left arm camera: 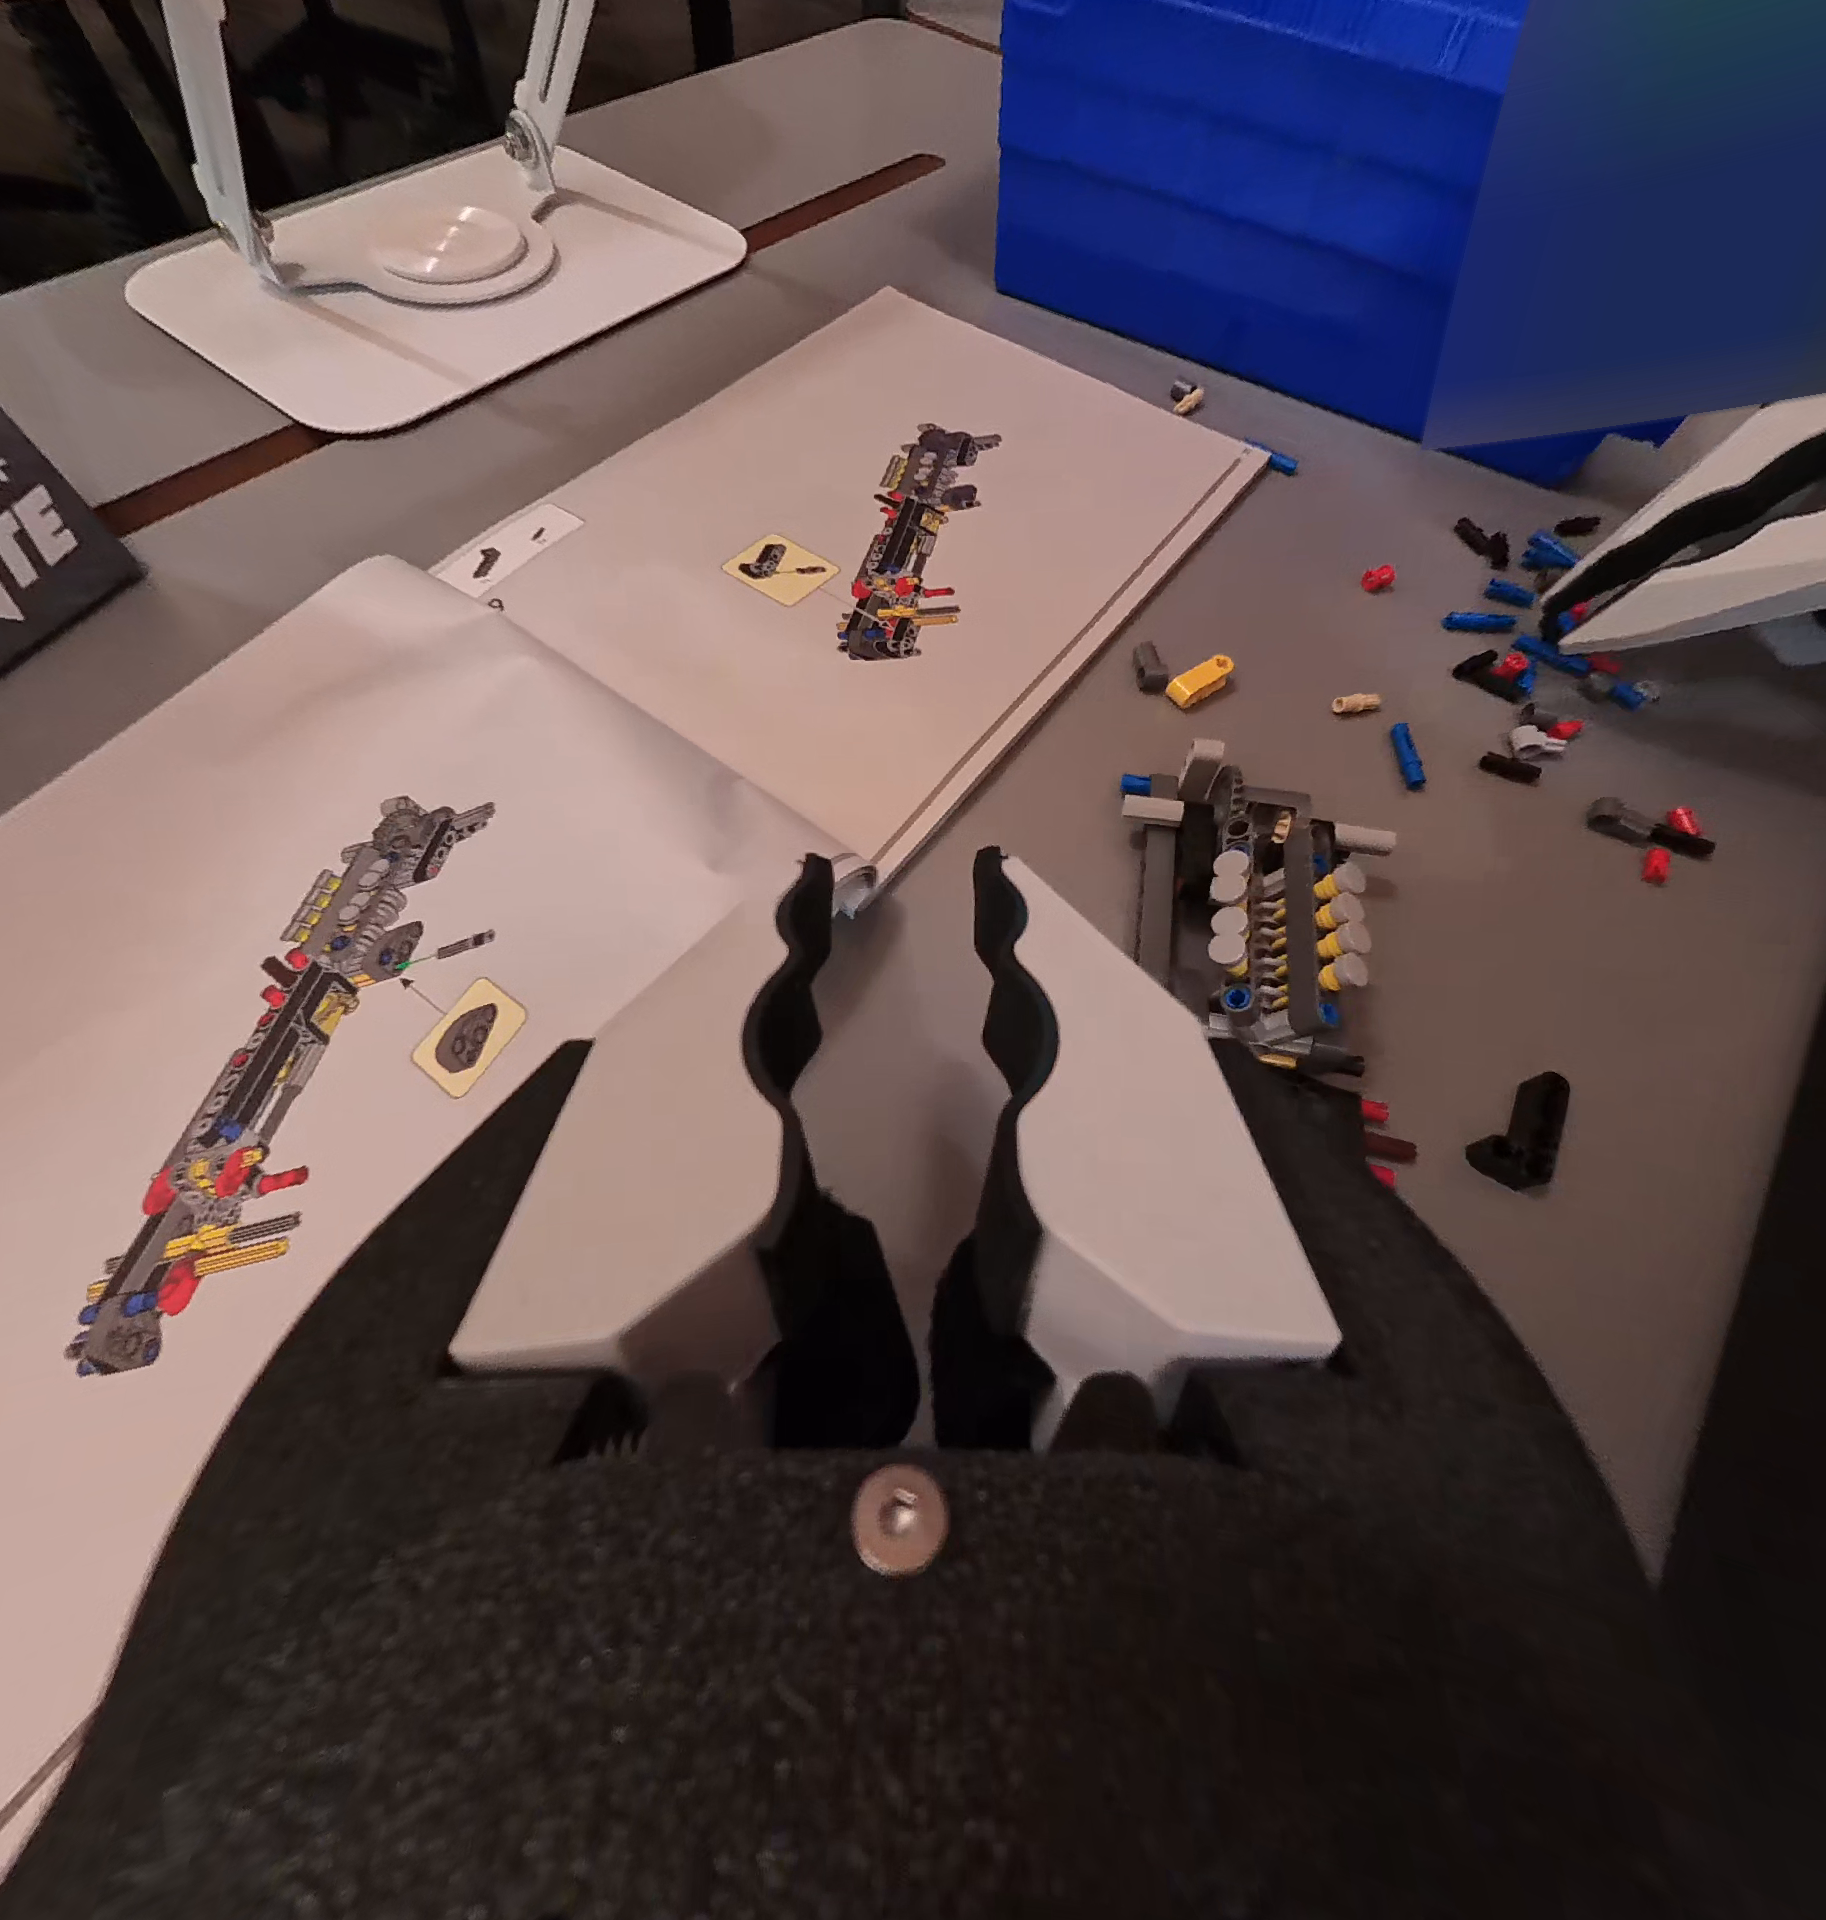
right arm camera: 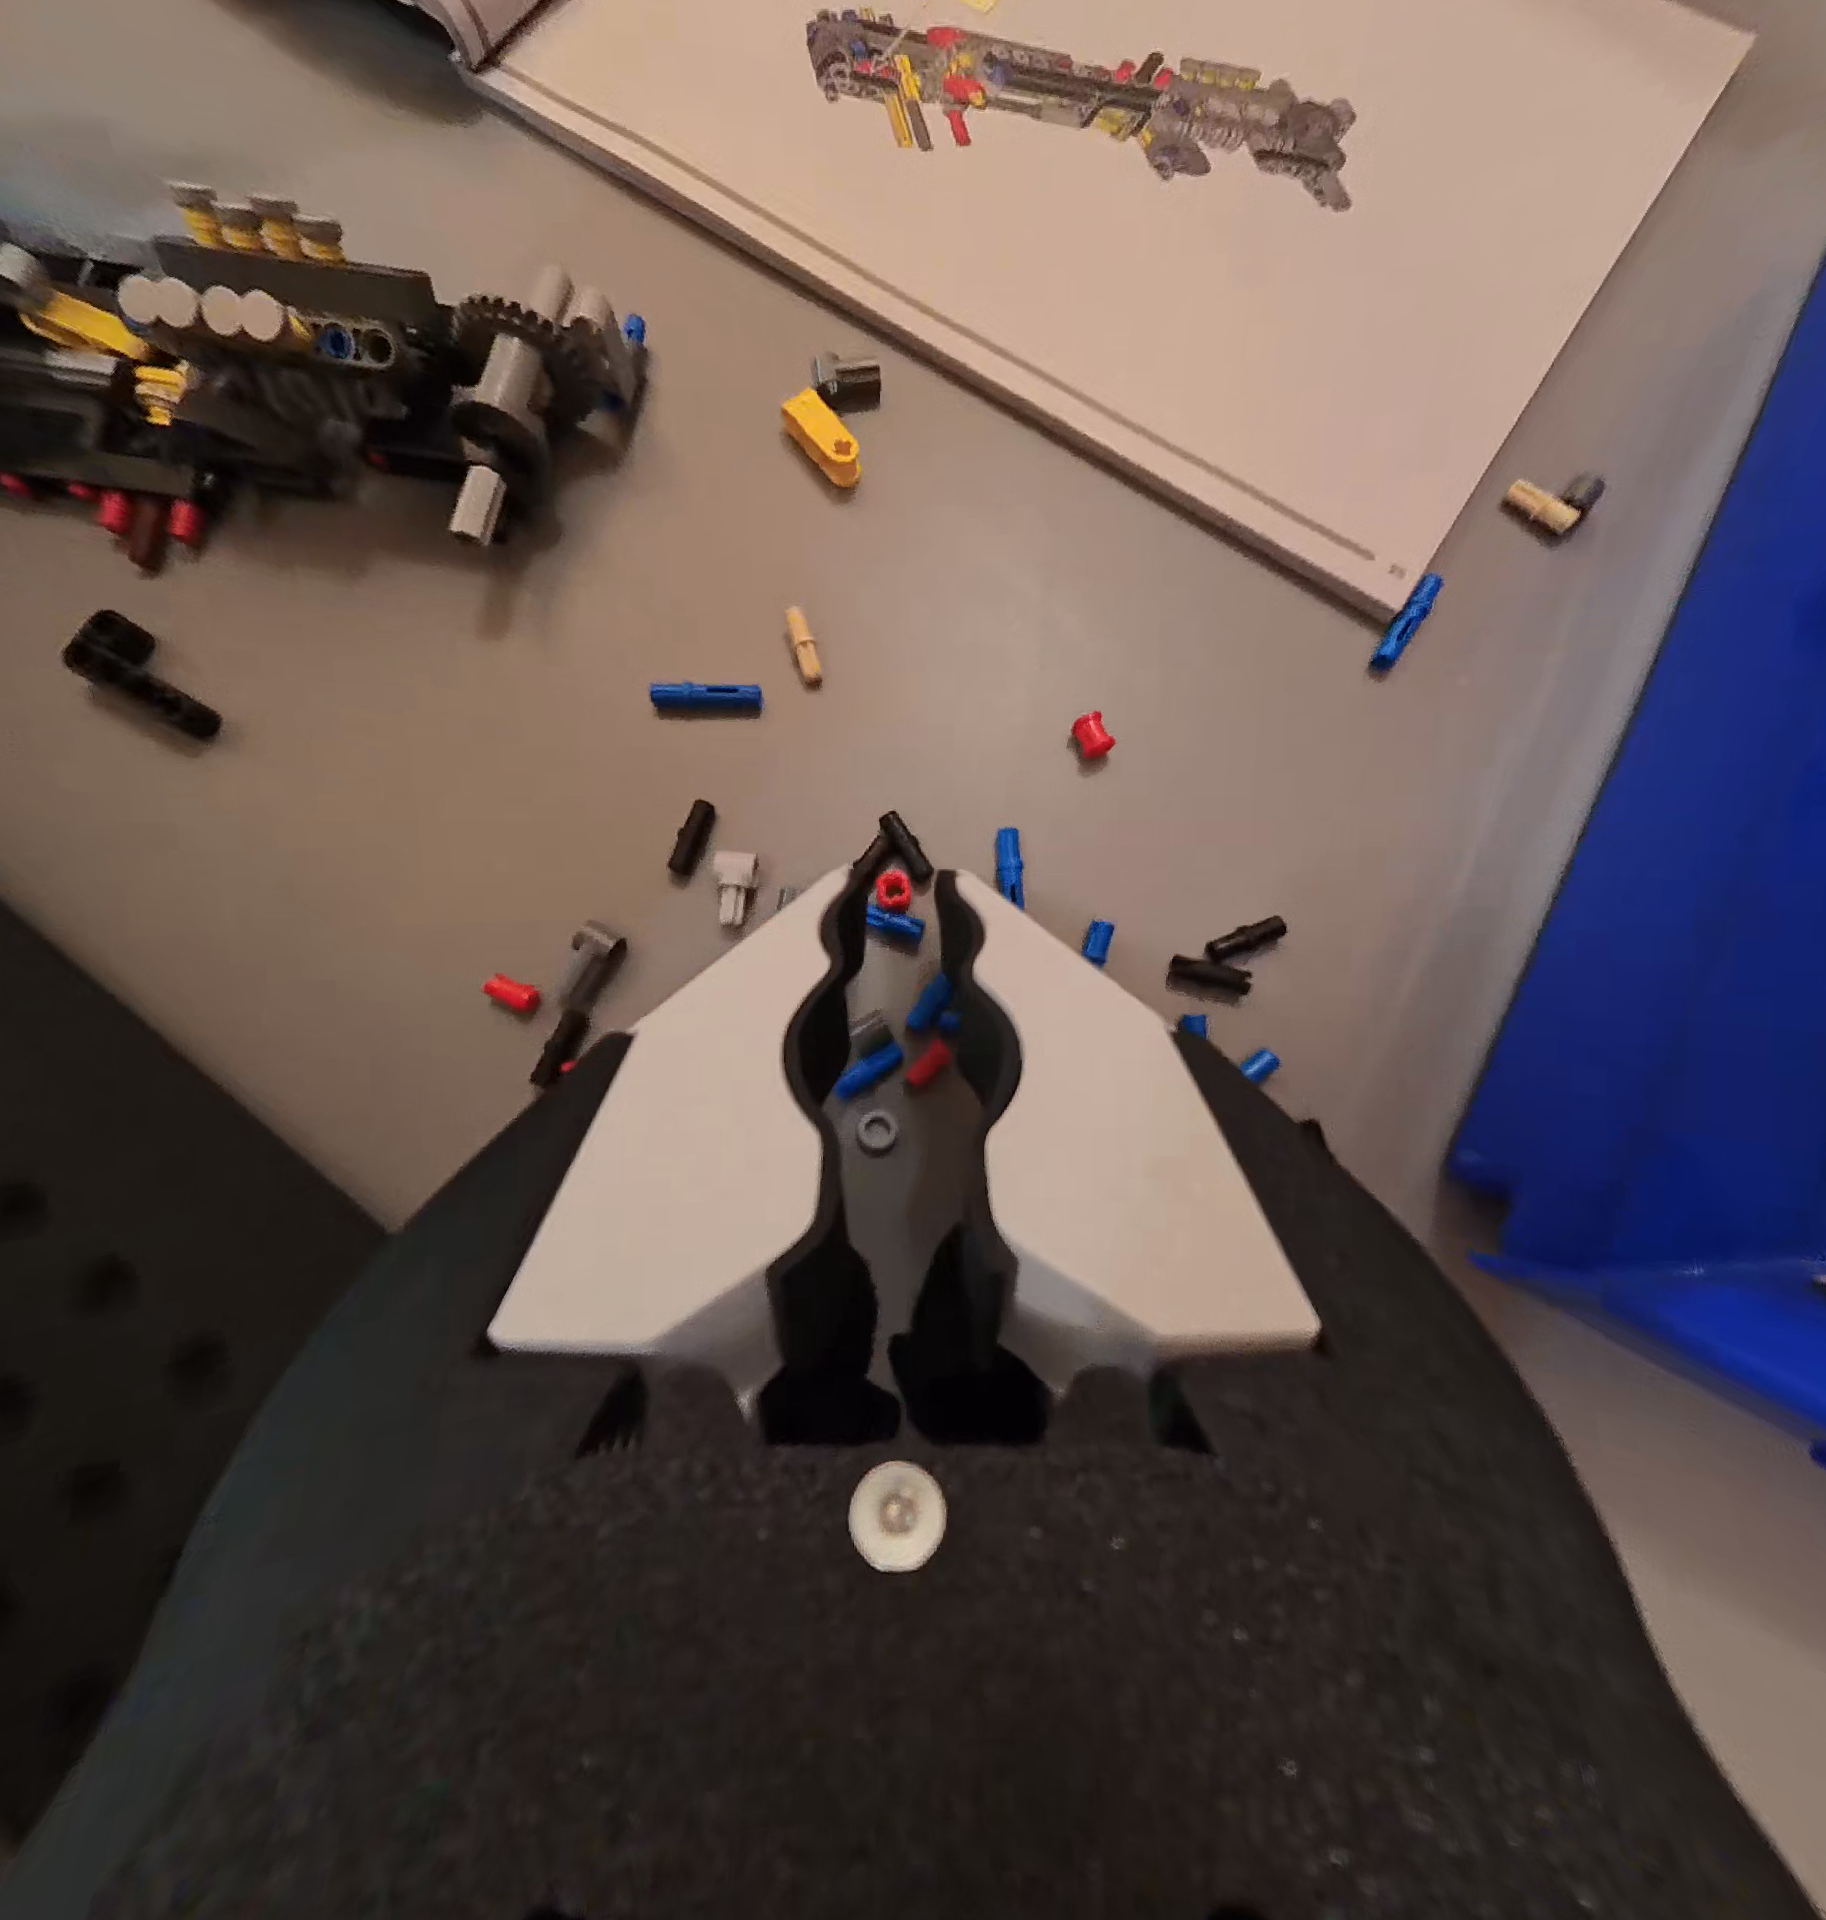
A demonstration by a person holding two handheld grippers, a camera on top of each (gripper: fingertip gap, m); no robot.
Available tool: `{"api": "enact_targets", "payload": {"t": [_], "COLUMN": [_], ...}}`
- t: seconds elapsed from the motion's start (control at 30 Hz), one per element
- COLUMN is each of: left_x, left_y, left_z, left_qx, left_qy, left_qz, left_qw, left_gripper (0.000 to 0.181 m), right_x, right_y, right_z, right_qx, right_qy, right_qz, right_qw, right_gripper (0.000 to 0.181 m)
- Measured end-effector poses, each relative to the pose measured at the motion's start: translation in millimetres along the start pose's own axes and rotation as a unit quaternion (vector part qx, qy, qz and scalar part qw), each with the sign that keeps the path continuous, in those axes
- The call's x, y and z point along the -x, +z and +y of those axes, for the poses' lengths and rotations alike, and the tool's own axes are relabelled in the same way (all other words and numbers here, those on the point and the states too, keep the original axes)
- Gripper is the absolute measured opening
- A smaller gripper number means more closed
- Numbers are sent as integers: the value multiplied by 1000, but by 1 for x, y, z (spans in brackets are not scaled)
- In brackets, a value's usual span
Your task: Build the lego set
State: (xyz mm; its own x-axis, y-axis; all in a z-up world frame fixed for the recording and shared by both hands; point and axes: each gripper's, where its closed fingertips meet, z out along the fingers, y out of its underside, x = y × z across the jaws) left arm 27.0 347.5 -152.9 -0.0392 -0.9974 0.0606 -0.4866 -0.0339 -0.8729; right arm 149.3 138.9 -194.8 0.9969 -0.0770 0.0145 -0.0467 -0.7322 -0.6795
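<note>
- Right gripper (right arm camera: 896, 883) sits low over the scattered pins (right arm camera: 893, 1039) on the grey table (right arm camera: 369, 883), near the blue bin (right arm camera: 1719, 831); jaws nearly together w/ a narrow gap at the tips, a small red bush (right arm camera: 892, 888) in that gap. Gripped or not: can't tell.
- Left gripper (left arm camera: 901, 868) hovers at the corner of the open instruction booklet (left arm camera: 576, 748), jaws parted, empty.
- Half-built Technic engine assembly (left arm camera: 1257, 925) lies on the table just right of the left gripper.
- Handling, judged: pins are tiny, light, hard plastic, round, so likely to roll or squirt out; pinch across the middle. Assembly is stiff but press-fit; hold it by the grey beam frame, not the yellow pistons (left arm camera: 1330, 930).
</note>
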Motion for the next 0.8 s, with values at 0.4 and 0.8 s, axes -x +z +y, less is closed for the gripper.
{"api": "enact_targets", "payload": {"t": [0.4, 0.8], "left_x": [0, -1], "left_y": [0, -3], "left_z": [0, -4], "left_qx": [0, -10], "left_qy": [8, 8], "left_qz": [-7, -8], "left_qw": [1000, 1000], "left_gripper": [26, 25], "right_x": [6, 75], "right_y": [17, 14], "right_z": [5, -31], "right_qx": [46, -29], "right_qy": [-18, -58], "right_qz": [-7, -131], "right_qw": [999, 989], "right_gripper": [9, 4]}}
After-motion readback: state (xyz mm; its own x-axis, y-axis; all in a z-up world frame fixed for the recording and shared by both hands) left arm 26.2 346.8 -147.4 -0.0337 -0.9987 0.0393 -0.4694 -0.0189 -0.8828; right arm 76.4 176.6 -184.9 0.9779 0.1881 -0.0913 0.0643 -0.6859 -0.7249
